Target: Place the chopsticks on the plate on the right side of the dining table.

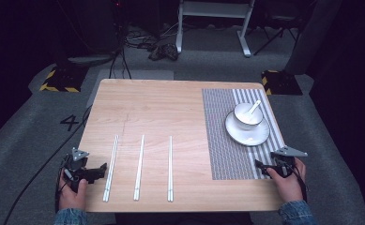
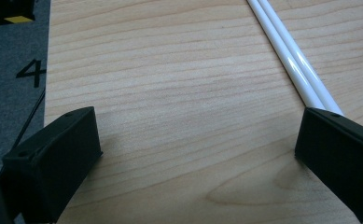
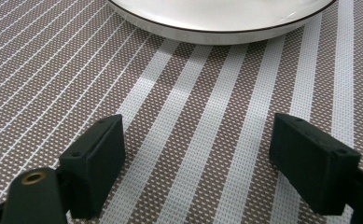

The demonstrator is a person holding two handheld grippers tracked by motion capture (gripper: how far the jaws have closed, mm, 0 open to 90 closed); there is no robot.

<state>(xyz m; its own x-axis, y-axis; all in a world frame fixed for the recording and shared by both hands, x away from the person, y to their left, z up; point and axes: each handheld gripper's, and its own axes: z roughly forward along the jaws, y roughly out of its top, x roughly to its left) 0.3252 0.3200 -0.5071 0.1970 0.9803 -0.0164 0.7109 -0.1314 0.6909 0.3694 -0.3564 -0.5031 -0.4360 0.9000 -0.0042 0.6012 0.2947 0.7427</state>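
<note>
Three pairs of white chopsticks lie side by side on the wooden table (image 1: 142,108): a left pair (image 1: 110,167), a middle pair (image 1: 139,166) and a right pair (image 1: 170,167). My left gripper (image 1: 95,172) rests open at the table's near left corner, just left of the left pair (image 2: 293,60). A white bowl (image 1: 248,115) with a spoon (image 1: 254,108) stands on a white plate (image 1: 247,131) on the striped placemat (image 1: 227,136). My right gripper (image 1: 261,168) sits open on the mat's near right corner, short of the plate (image 3: 221,18).
The table stands on grey carpet with a painted "4" (image 1: 71,123) at its left. Yellow-and-black blocks (image 1: 60,82) sit at the far corners. A white desk frame (image 1: 213,23) and cables lie beyond the table.
</note>
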